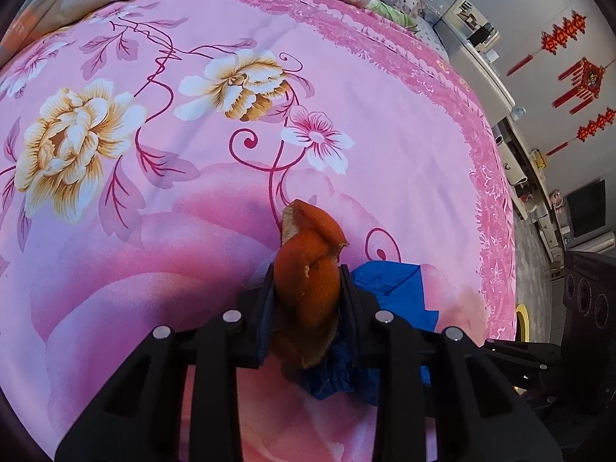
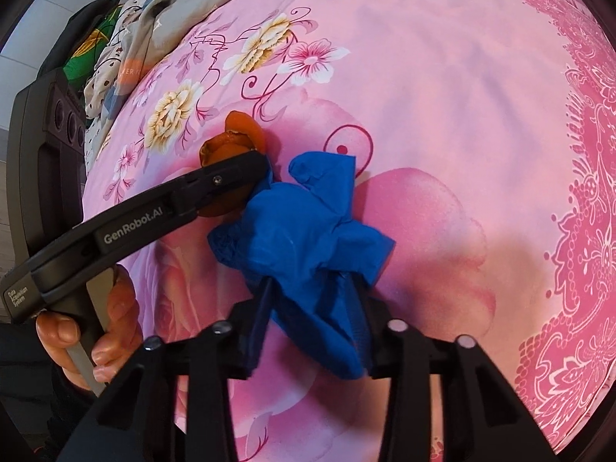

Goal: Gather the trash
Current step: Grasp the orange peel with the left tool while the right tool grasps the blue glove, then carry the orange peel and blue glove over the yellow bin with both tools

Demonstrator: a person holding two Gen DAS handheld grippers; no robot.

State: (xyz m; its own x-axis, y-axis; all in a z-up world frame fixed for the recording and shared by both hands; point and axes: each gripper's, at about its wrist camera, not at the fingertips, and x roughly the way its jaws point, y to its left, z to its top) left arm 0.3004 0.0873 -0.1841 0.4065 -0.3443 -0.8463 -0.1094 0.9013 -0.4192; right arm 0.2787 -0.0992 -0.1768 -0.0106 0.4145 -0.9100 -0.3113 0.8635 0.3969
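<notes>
Two light scraps sit mid-bedspread [image 2: 442, 123], well in from its patterned edge: the left gripper [image 1: 308, 288] is clamped on stiff, brittle orange peel [image 1: 308, 269], the right gripper [image 2: 308, 300] pinches soft, crumpled blue wrapper [image 2: 304, 227], best gripped at its bunched middle.

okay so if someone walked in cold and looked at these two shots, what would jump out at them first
Probably the orange peel, pinched in the left gripper just above a bright pink flowered bedspread. Right beside it is a crumpled blue bag or glove, lying on the bedspread, with the right gripper closed on its near edge. Red knot ornaments hang on the wall at the far right of the left wrist view.
</notes>
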